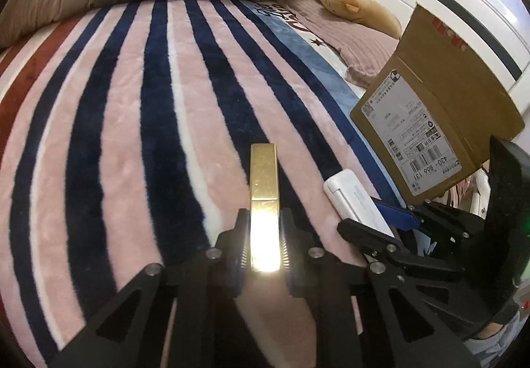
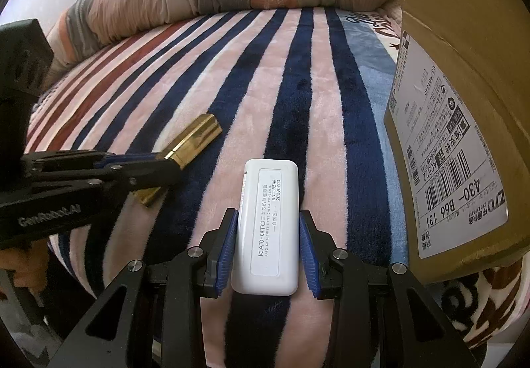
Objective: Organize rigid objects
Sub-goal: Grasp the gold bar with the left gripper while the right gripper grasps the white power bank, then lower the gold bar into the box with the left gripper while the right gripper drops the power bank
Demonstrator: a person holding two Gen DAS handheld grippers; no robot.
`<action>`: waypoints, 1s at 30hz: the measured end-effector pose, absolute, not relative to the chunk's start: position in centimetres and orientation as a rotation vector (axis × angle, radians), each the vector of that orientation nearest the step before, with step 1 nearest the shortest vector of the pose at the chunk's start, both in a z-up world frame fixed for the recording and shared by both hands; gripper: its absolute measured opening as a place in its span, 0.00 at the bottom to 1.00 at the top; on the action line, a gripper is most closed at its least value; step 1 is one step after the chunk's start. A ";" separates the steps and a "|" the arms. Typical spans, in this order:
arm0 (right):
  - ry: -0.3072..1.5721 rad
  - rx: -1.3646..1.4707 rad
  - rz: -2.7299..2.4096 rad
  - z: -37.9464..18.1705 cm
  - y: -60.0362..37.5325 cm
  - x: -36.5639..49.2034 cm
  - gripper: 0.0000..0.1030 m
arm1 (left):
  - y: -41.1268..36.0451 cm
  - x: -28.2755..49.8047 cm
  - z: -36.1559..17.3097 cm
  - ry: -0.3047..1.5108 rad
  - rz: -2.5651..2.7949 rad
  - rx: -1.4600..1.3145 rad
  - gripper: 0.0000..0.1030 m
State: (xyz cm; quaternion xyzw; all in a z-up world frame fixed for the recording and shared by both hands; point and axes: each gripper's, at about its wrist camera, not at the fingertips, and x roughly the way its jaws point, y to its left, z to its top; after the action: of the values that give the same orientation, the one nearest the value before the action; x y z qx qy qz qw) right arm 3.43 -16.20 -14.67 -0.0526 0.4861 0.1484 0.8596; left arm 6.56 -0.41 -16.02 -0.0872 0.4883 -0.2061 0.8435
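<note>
The left gripper point(image 1: 265, 242) pinched a gold tube point(image 1: 264, 176); the right gripper point(image 2: 267, 252) clasped a white case point(image 2: 269, 229), both probably bound for the cardboard box point(image 2: 463, 70) nearby.

Your left black two-finger tool point(image 1: 265, 235) has triangular cut-outs in its arms, round silver screws at the joints and ribbed pads point(image 1: 244, 252). Your right black tool point(image 2: 267, 250) carries ribbed blue pads point(image 2: 226, 255). Pale lettering marks the left tool's side.
</note>
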 end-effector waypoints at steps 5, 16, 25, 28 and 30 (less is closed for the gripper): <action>1.021 -0.105 0.315 -14.7 -16.2 3.5 0.31 | -0.1 6.2 -14.6 0.993 -0.397 -0.094 0.15; 0.967 -0.139 0.362 -13.0 -14.8 3.0 0.30 | -1.3 8.0 -17.5 0.958 -0.349 -0.105 0.15; 0.757 -0.146 0.481 -3.7 -15.2 -0.2 0.30 | -1.1 6.9 -14.2 0.892 -0.368 -0.096 0.15; 0.639 -0.141 0.403 0.5 -18.3 -0.4 0.30 | -1.3 5.9 -10.7 0.828 -0.385 -0.086 0.15; 0.609 -0.124 0.335 1.9 -20.8 0.2 0.30 | -2.2 5.1 -7.9 0.778 -0.406 -0.055 0.15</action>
State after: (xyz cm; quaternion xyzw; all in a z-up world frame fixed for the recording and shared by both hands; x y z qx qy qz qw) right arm 0.18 -20.78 1.93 -0.0608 0.2980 0.1642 0.9384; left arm 5.14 -2.19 -7.90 -0.0269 0.3766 -0.1964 0.9049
